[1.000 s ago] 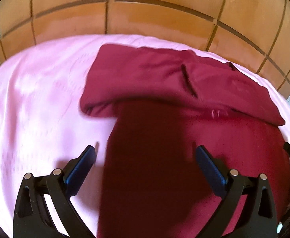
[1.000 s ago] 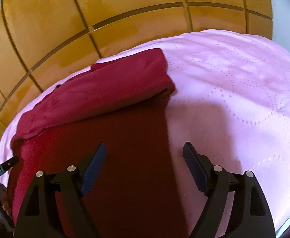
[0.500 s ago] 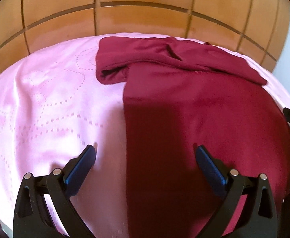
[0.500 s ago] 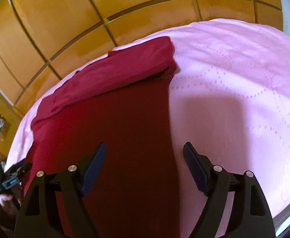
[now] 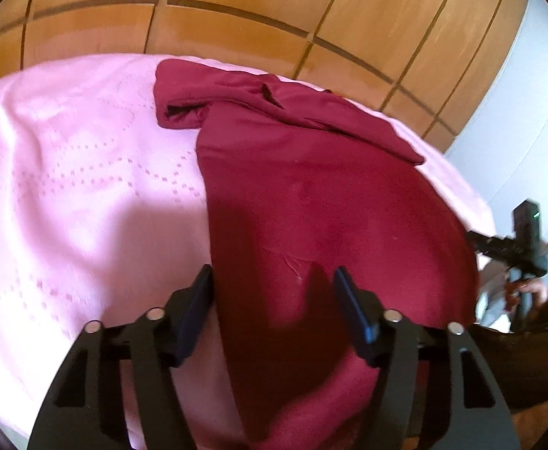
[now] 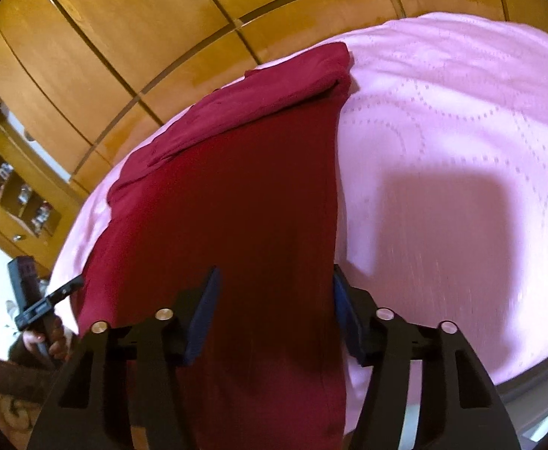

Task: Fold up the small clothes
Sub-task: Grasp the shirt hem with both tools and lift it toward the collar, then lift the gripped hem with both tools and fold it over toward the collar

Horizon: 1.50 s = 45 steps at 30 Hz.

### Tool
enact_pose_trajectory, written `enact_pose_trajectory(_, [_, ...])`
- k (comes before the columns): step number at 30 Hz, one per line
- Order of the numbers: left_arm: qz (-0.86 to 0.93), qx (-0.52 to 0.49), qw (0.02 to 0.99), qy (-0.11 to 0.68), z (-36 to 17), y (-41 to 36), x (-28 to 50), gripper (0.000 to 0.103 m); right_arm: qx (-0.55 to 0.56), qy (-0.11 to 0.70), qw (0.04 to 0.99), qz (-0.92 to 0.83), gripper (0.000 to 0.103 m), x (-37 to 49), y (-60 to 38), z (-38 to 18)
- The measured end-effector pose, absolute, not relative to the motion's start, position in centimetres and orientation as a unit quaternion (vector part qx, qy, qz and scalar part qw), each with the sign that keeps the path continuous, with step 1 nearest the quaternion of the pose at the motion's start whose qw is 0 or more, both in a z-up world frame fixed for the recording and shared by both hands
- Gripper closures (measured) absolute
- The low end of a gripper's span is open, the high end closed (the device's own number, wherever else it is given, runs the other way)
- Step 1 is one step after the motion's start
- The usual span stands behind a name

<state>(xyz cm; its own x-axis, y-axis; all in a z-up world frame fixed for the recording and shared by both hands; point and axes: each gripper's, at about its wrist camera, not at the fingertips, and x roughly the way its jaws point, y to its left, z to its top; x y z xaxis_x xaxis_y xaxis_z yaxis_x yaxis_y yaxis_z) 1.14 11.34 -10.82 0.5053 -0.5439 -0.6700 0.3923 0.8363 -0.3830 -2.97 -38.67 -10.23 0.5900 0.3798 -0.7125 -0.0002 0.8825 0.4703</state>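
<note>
Angling down over maroon garment (image 5: 322,202), left gripper (image 5: 274,281) and right gripper (image 6: 274,281) closing (fingers still apart, astride its edges)

Maroon garment (image 6: 236,195) on pink bedspread (image 6: 442,120)

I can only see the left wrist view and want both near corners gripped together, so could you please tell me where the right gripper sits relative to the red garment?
Observer: The right gripper straddles the red garment's right-hand edge. Its jaws have just been closing, with cloth between them but not visibly pinched.
Operator: Thanks. Is the folded band square on that side?
Observer: Its right end juts slightly past the garment's edge.
Operator: What lies beyond that edge?
Observer: Pink bedspread, with a dark shadow across it.
</note>
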Motion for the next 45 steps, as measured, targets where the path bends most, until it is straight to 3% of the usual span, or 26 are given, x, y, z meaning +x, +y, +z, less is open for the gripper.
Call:
enact_pose_trajectory(13, [-0.354, -0.103, 0.819, 0.439, -11.7, 11.2, -1.5, 0.048, 0.196, 0.457, 0.846, 0.193, 0.047, -6.9, -37.8, -11.4])
enact_pose_trajectory(19, [-0.379, -0.101, 0.803, 0.449, -11.9, 10.8, -2.3, 0.05, 0.223, 0.478, 0.828, 0.188, 0.052, -8.1, -38.3, -13.0])
enact_pose_trajectory(21, [-0.385, -0.104, 0.797, 0.454, -12.0, 10.6, -2.3, 0.056, 0.242, 0.48, 0.822, 0.189, 0.065, -8.1, -38.7, -13.5])
enact_pose_trajectory(23, [-0.381, -0.102, 0.793, 0.465, -12.2, 10.2, -2.2, 0.07, 0.266, 0.485, 0.812, 0.183, 0.087, -7.6, -39.0, -14.1])
enact_pose_trajectory(24, [-0.379, -0.098, 0.791, 0.47, -12.2, 10.0, -2.1, 0.078, 0.275, 0.485, 0.809, 0.185, 0.088, -7.6, -39.0, -14.1])
enact_pose_trajectory(26, [-0.378, -0.091, 0.791, 0.473, -12.0, 9.7, -2.3, 0.084, 0.281, 0.478, 0.809, 0.195, 0.091, -7.7, -38.9, -13.7])
enact_pose_trajectory(27, [-0.381, -0.093, 0.79, 0.471, -11.8, 9.7, -2.4, 0.091, 0.281, 0.473, 0.811, 0.2, 0.091, -7.6, -38.7, -13.4])
enact_pose_trajectory(30, [-0.387, -0.095, 0.797, 0.454, -10.4, 9.5, -3.0, 0.093, 0.292, 0.451, 0.815, 0.216, 0.093, -7.8, -38.5, -12.1])
enact_pose_trajectory(35, [-0.392, -0.101, 0.815, 0.414, -7.6, 10.1, -4.1, 0.095, 0.289, 0.407, 0.83, 0.249, 0.093, -7.8, -37.9, -9.2])
enact_pose_trajectory(45, [-0.449, -0.214, 0.795, 0.349, -3.5, 13.6, -6.3, 0.095, 0.296, 0.301, 0.838, 0.345, 0.093, -9.7, -38.0, -3.9])
